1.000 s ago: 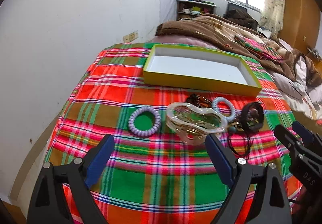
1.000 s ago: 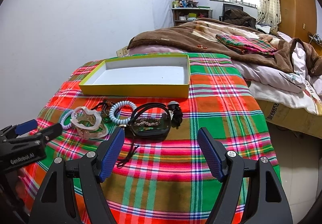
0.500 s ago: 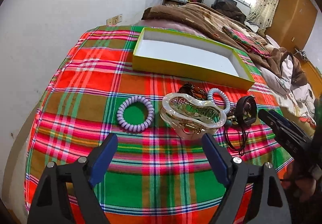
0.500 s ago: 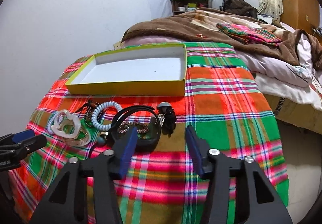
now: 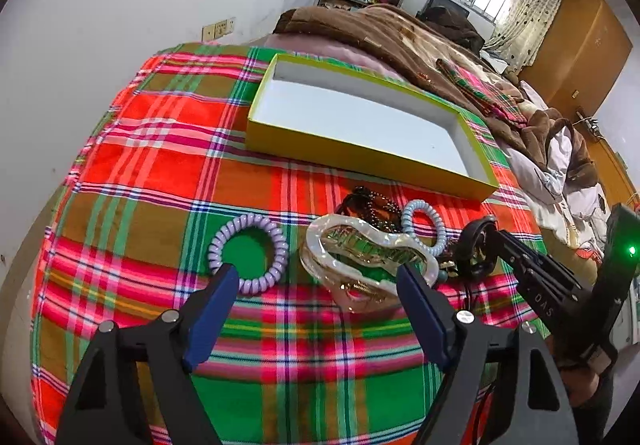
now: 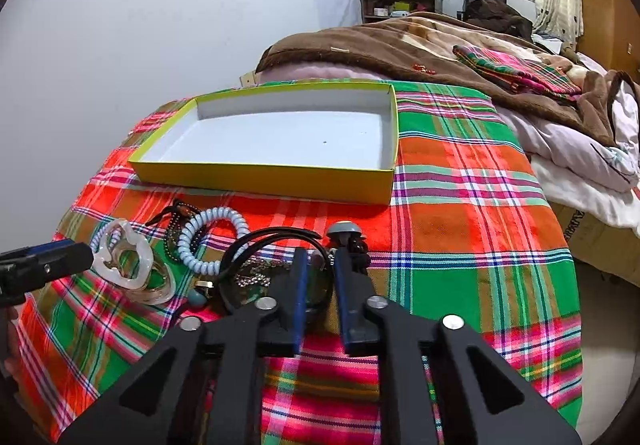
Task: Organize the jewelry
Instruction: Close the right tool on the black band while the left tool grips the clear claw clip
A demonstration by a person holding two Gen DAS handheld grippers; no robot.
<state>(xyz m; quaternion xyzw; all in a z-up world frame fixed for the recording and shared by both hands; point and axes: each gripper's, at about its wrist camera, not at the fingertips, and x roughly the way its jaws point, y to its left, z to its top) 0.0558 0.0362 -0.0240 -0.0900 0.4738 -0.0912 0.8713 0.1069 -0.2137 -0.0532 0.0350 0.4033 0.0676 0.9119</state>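
Our right gripper has its jaws drawn narrow around the near rim of the black bracelet, though we cannot tell whether the pads actually press it. Our left gripper is spread wide, low over the plaid cloth, its fingertips on either side of the near edge of the pearly hair claw. Just left of that clip lies the lilac spiral hair tie; just beyond it to the right we see the pale blue spiral hair tie and a dark beaded strand, all bunched close together. Farther back on the cloth sits the yellow box, white inside, well apart from the pile. Beyond it we see a brown blanket heaped on the bed.
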